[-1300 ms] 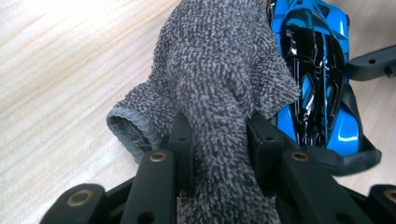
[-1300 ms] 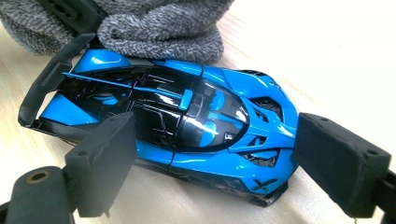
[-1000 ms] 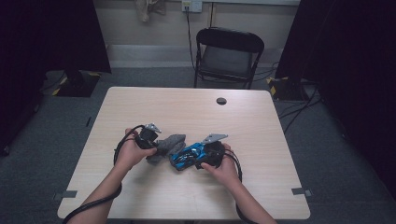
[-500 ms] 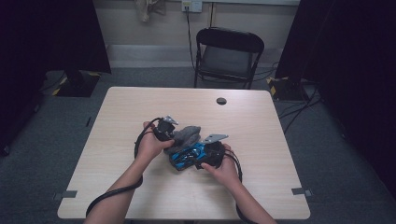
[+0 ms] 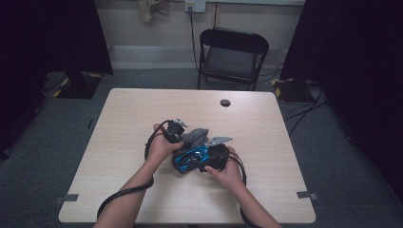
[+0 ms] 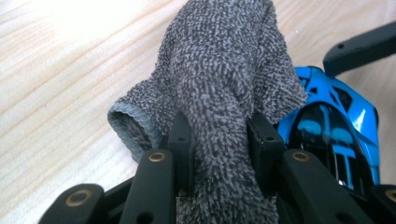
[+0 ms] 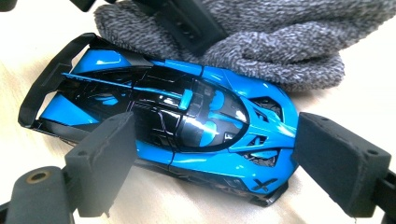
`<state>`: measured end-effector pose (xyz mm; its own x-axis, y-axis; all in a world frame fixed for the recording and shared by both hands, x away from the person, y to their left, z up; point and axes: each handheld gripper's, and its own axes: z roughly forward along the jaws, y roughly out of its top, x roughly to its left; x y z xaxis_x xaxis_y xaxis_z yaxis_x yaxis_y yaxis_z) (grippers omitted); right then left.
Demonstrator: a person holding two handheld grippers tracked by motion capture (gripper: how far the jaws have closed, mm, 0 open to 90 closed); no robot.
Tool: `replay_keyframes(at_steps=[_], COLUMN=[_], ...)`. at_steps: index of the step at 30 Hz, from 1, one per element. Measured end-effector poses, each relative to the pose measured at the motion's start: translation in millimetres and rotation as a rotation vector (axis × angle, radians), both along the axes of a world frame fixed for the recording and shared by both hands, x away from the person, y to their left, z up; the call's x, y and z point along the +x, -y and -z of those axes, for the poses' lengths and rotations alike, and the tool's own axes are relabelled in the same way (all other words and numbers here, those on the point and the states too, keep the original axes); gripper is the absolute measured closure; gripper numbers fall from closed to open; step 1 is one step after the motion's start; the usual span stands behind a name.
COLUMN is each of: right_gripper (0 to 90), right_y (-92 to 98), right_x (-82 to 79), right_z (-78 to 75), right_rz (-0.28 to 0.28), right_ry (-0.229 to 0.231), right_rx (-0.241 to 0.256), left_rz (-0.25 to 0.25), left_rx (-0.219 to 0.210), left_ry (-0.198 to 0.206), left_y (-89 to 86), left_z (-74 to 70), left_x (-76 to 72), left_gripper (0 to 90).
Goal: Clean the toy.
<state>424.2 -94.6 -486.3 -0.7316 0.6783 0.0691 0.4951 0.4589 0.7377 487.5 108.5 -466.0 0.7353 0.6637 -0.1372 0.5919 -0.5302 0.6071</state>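
A blue and black toy car (image 7: 187, 116) lies on the wooden table (image 5: 266, 128), right of the middle. My right gripper (image 7: 215, 161) is shut on it, one pad at its side and the other at its nose. My left gripper (image 6: 219, 135) is shut on a grey knitted cloth (image 6: 219, 70). The cloth (image 7: 280, 37) rests against the far side of the car (image 6: 336, 121). In the high view the left gripper (image 5: 175, 130) holds the cloth (image 5: 195, 137) just above the car (image 5: 189, 160), with the right gripper (image 5: 211, 157) close beside it.
A small black round disc (image 5: 225, 102) sits on the table's far side. A black folding chair (image 5: 233, 57) stands behind the table. Black cables trail from both grippers along the forearms.
My left gripper has carried the grey cloth to the right, from beside the car to against it. The right gripper and the car have barely moved.
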Motion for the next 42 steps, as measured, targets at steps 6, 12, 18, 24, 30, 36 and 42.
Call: replay_keyframes(at_steps=[6, 12, 18, 24, 30, 36, 42], right_gripper=[13.0, 12.9, 13.0, 12.9, 12.9, 12.9, 12.9], right_y=[-0.1, -0.2, -0.2, 0.0, -0.1, -0.2, -0.4], right_x=[0.1, 0.4, 0.2, 0.5, 0.6, 0.8, 1.0], right_z=[-0.1, -0.3, -0.3, -0.3, -0.3, -0.6, -1.0], right_rz=[-0.001, -0.002, -0.001, -0.002, -0.002, -0.002, -0.003], right_ry=[0.0, -0.002, -0.002, -0.002, -0.002, -0.004, -0.006], right_rx=[-0.001, -0.002, -0.002, -0.002, -0.002, -0.004, -0.009], left_rz=[0.015, 0.027, 0.025, 0.014, 0.004, 0.002, -0.01], left_rx=[0.001, 0.011, 0.003, 0.006, 0.002, -0.008, -0.012], left_ry=[-0.016, -0.025, -0.029, -0.036, -0.039, -0.047, -0.042], left_y=[-15.0, -25.8, -34.1, -44.3, -57.1, -69.2, -78.4], left_z=[-0.7, -2.4, -1.9, -3.2, -3.1, -4.0, -6.2], left_x=[-6.1, -12.6, -16.9, -22.5, -28.6, -36.6, -44.1], left_gripper=[67.7, 67.7, 67.7, 67.7, 67.7, 67.6, 67.7])
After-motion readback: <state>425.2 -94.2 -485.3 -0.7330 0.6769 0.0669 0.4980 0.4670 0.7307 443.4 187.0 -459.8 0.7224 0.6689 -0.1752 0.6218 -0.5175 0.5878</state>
